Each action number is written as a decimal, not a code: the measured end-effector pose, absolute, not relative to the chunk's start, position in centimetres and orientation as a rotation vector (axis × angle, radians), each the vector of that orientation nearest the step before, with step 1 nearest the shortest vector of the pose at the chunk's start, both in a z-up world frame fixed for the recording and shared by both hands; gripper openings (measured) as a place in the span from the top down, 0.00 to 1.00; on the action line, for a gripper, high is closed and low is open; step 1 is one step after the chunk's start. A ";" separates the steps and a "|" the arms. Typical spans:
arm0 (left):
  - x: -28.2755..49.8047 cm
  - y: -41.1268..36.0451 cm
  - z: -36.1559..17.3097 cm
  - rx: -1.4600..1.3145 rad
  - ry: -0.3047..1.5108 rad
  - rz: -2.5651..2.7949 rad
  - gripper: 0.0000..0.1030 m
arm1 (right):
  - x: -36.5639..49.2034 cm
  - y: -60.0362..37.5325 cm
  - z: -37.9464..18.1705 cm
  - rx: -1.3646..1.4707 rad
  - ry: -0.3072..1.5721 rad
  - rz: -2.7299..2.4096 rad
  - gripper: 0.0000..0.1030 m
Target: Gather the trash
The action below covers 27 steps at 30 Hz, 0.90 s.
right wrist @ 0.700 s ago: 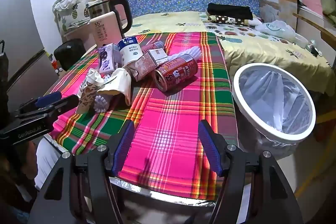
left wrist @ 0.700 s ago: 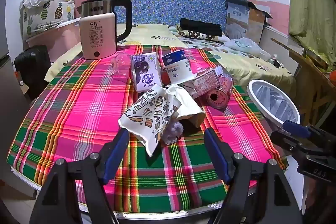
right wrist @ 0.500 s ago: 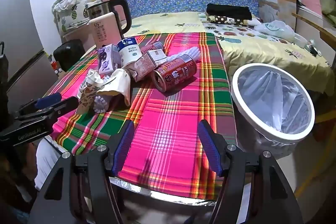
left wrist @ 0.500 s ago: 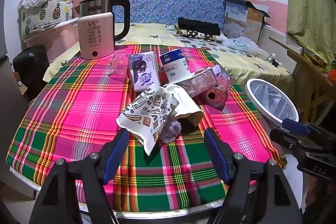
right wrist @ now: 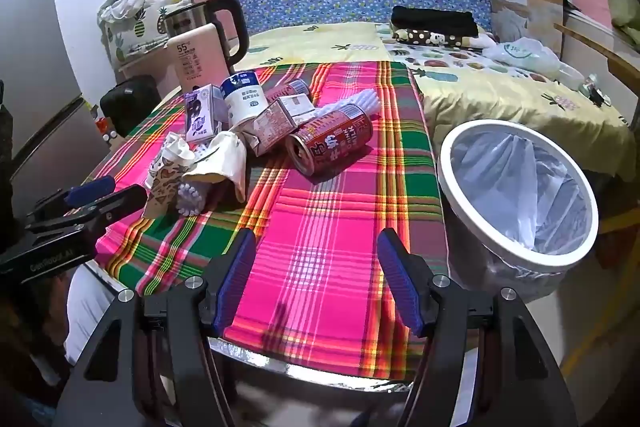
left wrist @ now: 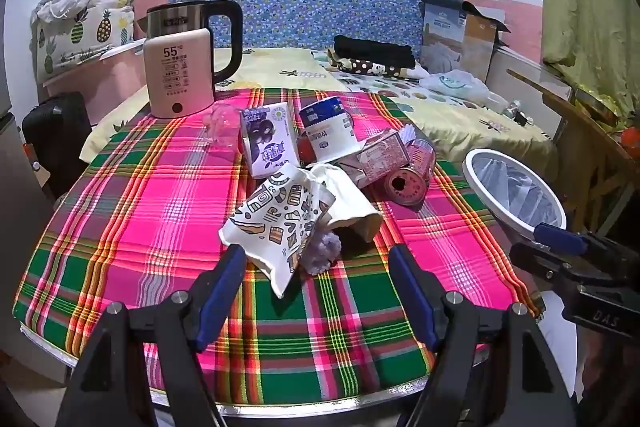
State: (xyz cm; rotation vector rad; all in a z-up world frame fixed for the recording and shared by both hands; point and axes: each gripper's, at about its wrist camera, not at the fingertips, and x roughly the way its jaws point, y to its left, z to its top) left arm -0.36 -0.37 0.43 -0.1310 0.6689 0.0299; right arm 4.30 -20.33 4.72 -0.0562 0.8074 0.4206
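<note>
A heap of trash lies mid-table on the plaid cloth: a patterned paper cup (left wrist: 276, 223), a plain crushed cup (left wrist: 348, 203), a milk carton (left wrist: 266, 139), a white tub (left wrist: 330, 131), a pink carton (left wrist: 380, 157) and a red can (left wrist: 410, 177), (right wrist: 330, 141). My left gripper (left wrist: 316, 255) hovers open just short of the patterned cup, nothing between its fingers. My right gripper (right wrist: 316, 239) is open over bare cloth, in front of the can. A white bin (right wrist: 516, 195), (left wrist: 516, 191) with a liner stands beside the table's right edge.
An electric kettle (left wrist: 182, 67) stands at the table's far left. Behind the table is a bed (right wrist: 480, 83) with clothes and bags. A dark suitcase (left wrist: 54, 135) sits on the floor at left. The table's metal rim (right wrist: 320, 371) runs close below the fingers.
Both views have shifted only slightly; the left view has drifted a little so the trash heap sits marginally lower left. Both grippers stay open and nothing has been picked up.
</note>
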 end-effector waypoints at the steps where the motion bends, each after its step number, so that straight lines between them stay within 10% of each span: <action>1: -0.4 -0.3 0.5 -0.131 0.669 0.029 0.27 | 4.1 -20.4 4.7 -0.055 0.807 0.421 0.37; 27: -0.5 -0.2 0.6 -0.136 0.668 0.031 0.27 | 4.0 -20.6 5.1 -0.055 0.801 0.417 0.37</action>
